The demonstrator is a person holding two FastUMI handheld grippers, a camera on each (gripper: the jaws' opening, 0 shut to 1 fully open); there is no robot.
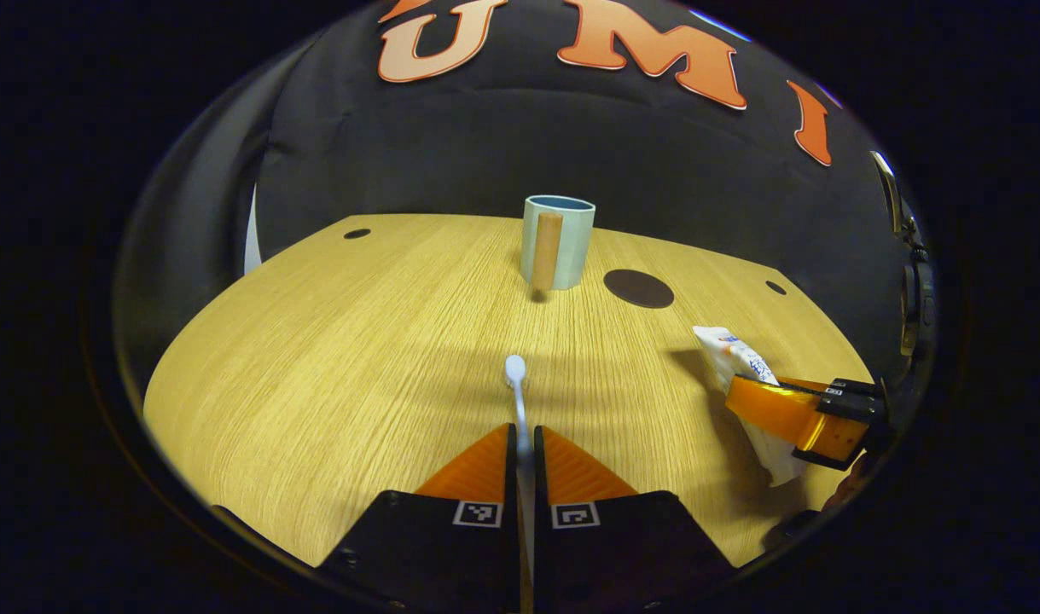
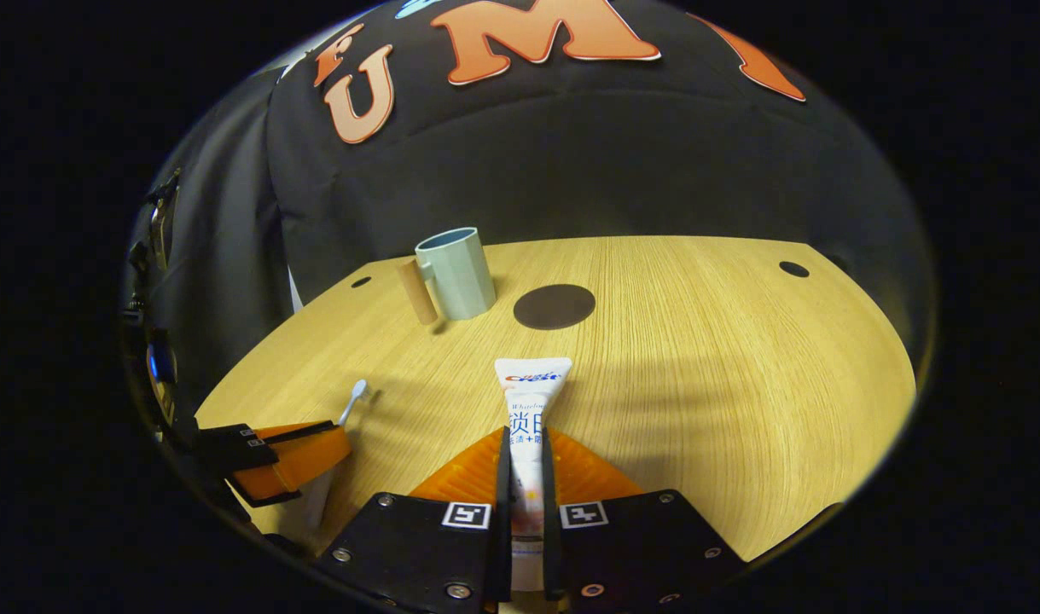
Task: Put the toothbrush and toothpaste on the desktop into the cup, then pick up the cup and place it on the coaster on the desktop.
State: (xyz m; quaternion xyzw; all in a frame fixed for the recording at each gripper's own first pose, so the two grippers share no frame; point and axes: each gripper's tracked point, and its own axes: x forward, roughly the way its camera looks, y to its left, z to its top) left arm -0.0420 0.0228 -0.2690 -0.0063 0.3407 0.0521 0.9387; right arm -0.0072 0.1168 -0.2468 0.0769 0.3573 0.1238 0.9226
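Observation:
In the left gripper view my left gripper [image 1: 524, 437] is shut on a white toothbrush [image 1: 517, 384], whose head points toward the pale blue cup [image 1: 564, 240] with a wooden handle at the table's far side. A dark round coaster [image 1: 638, 288] lies just right of the cup. In the right gripper view my right gripper [image 2: 525, 443] is shut on a white toothpaste tube [image 2: 530, 401] that sticks out ahead of the fingers. The cup [image 2: 457, 271] and coaster [image 2: 554, 306] lie beyond it. The right gripper [image 1: 797, 418] with the tube [image 1: 737, 358] appears at the right of the left gripper view.
The wooden desktop [image 2: 741, 367] has small dark holes near its far corners [image 2: 793, 269]. The left gripper [image 2: 285, 456] with the toothbrush head [image 2: 357, 394] is at the lower left of the right gripper view. Black cloth walls the far side.

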